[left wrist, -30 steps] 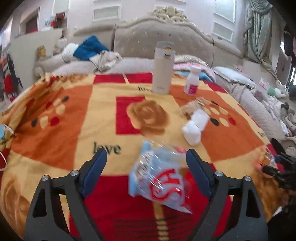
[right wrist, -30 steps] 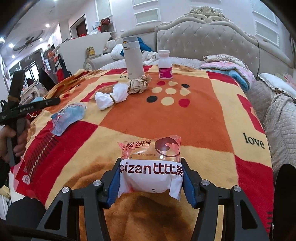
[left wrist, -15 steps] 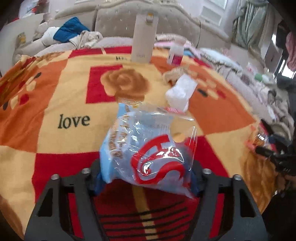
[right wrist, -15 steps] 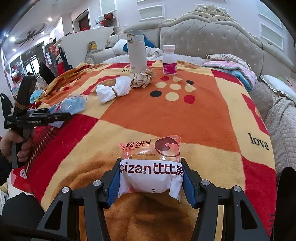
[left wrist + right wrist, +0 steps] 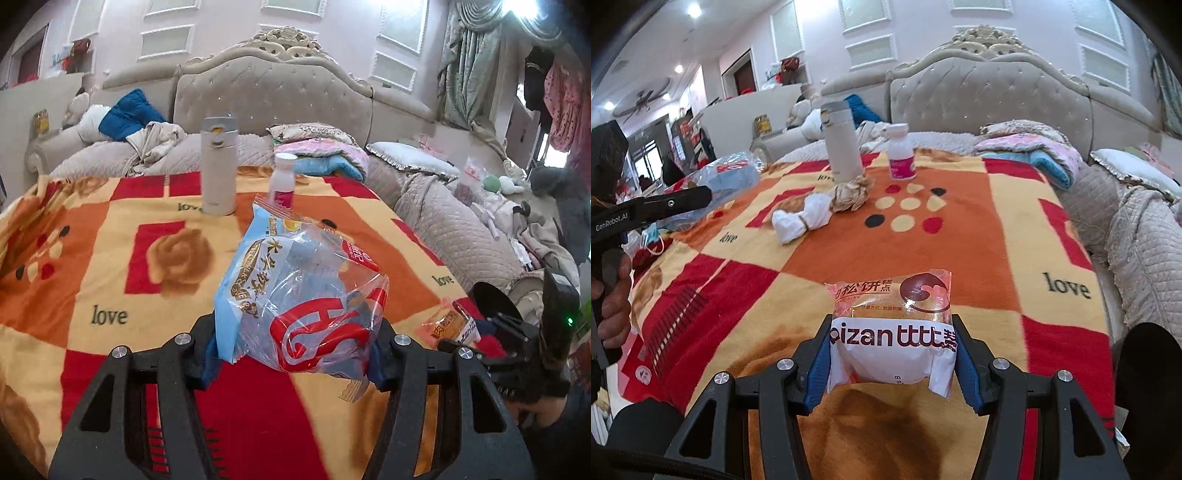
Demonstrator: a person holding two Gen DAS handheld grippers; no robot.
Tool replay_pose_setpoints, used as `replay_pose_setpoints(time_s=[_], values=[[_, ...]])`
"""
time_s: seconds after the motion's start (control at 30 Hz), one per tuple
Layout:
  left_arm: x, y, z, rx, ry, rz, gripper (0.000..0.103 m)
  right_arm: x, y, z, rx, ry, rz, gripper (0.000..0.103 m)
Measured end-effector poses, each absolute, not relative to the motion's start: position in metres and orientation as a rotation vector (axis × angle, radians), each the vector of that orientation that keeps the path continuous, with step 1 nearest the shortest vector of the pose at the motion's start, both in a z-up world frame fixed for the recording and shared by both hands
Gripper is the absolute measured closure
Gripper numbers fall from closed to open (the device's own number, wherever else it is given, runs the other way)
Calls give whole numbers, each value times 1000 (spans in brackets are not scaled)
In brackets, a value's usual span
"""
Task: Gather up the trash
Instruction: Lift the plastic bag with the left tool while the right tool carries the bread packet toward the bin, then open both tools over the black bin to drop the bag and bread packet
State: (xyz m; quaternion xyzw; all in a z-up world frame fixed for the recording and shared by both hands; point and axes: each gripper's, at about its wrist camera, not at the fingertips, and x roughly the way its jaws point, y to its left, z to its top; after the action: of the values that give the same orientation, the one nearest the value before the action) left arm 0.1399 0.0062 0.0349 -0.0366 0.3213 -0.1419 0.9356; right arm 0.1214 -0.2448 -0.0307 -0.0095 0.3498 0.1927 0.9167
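My left gripper (image 5: 293, 354) is shut on a crinkled blue-and-clear snack wrapper (image 5: 295, 295) with red print, held above the orange and red blanket (image 5: 110, 258). In the right wrist view the same wrapper (image 5: 727, 177) hangs at the far left in that gripper. My right gripper (image 5: 892, 362) is shut on a white and orange pastry packet (image 5: 892, 332), low over the blanket's near side. A white crumpled tissue (image 5: 801, 221) and a brownish paper wad (image 5: 851, 194) lie on the blanket further back.
A tall beige flask (image 5: 218, 166) and a small white bottle with a pink label (image 5: 282, 177) stand at the blanket's far end. A face mask (image 5: 652, 240) lies at the left edge. Quilted bedding and pillows (image 5: 461, 229) lie to the right, the headboard behind.
The left gripper's jaws closed on the blue wrapper and lifted it off the blanket. The right gripper kept its hold on the packet and barely shifted.
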Motion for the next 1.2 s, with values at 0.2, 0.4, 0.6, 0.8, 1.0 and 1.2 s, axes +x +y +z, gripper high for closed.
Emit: replay_pose_setpoints(time_s=[0.2,0.4,0.6,0.8,1.0,1.2], values=[[144,-38,31,-66,673,-296,44,111,-270,-22,12,690,356,47],[147,-73,22,-50,690,-317,44,99,-303,-15,43,663,294,47],[151,-92,19,-39,701,-346,44,85,-344,-11,83,639,221,47],[149,-139,17,-20,704,-475,44,71,-396,-10,141,628,76,47],[138,-214,7,32,715,-653,44,54,-453,-15,230,635,-108,47],[138,-282,-12,97,749,-767,44,50,-489,-22,317,660,-236,47]])
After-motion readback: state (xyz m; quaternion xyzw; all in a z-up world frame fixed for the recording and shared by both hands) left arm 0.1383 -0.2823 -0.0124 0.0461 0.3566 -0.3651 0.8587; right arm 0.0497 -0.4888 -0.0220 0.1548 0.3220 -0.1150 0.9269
